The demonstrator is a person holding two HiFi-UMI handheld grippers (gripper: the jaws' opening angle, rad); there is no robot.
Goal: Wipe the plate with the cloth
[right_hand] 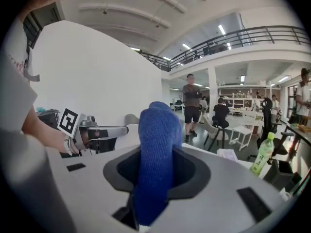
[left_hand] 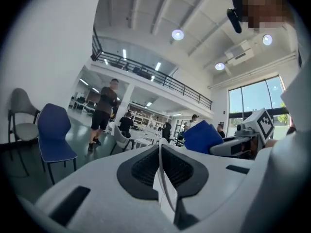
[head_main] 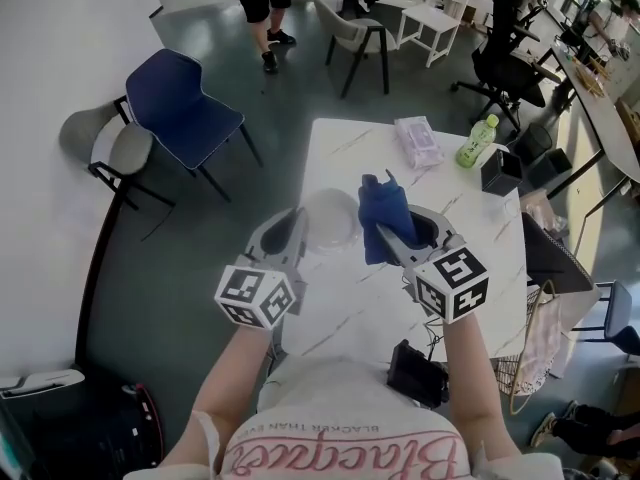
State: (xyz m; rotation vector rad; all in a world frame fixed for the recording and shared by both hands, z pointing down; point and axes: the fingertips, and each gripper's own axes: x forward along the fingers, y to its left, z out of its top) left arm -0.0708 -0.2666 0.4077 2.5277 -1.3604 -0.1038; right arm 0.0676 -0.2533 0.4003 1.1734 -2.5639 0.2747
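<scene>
Open-plan office hall: mezzanine railing (right_hand: 252, 35), high ceiling lamps (left_hand: 178, 34), swivel chair (head_main: 505, 63), long desk (head_main: 608, 118), people (right_hand: 192, 106) standing about.

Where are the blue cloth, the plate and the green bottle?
blue cloth (head_main: 385, 213): head view, middle of the bunched fabric.
plate (head_main: 332, 220): head view, centre of its face.
green bottle (head_main: 478, 140): head view, middle of its body.

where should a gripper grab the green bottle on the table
The green bottle stands upright and slim, so close level jaws round its body, below the cap. Probably come from the table's middle: a black box crowds its right, a wipes pack lies left.
</scene>
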